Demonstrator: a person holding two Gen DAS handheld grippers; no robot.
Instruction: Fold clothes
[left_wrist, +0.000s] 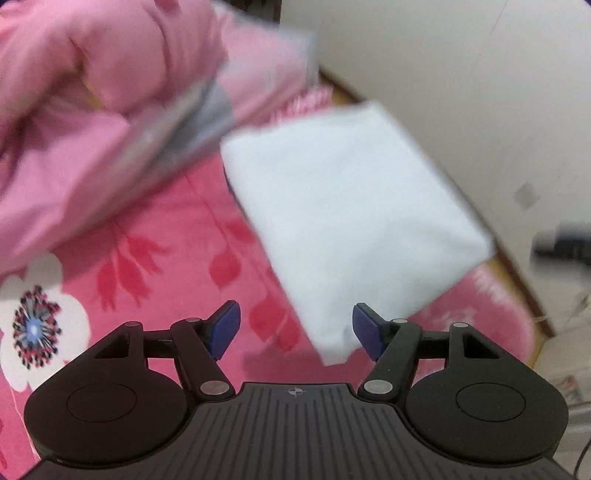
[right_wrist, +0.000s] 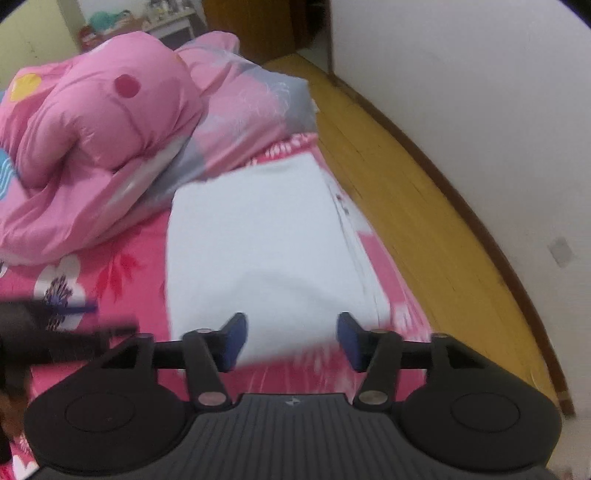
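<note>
Garment (left_wrist: 351, 221), white, folded into a flat rectangle, is laid on a pink floral bedsheet (left_wrist: 177, 258) near the edge of the bed; both views are blurred, so seams and finer detail cannot be told, though a row of small dark marks is seen along its right side in the right wrist view

Left gripper (left_wrist: 295, 328): jaws are held well apart, blue pads facing each other, nothing gripped between them. It is held above the bed, apart from the cloth. The near corner of the garment is seen in the gap between the pads, toward the right one, and the rest of the fold extends up and to the right, beyond the fingertips

Right gripper (right_wrist: 291, 338): jaws are likewise held wide, nothing clasped. The near edge of the garment (right_wrist: 266, 251) is seen between the pads and just ahead of them, the fold stretching straight away from the fingertips. No contact between pads and cloth is shown

Pink quilt (right_wrist: 99, 136), bundled, is heaped on the bed to the left of the garment, with a pink and grey pillow (right_wrist: 251, 99) behind it, just beyond the garment's far edge

Wooden bed frame (right_wrist: 399, 206), yellow, is seen along the right of the mattress, against a white wall (right_wrist: 480, 92)

Left gripper (right_wrist: 48, 332) is caught, blurred, at the left margin of the right wrist view, beside the garment
</note>
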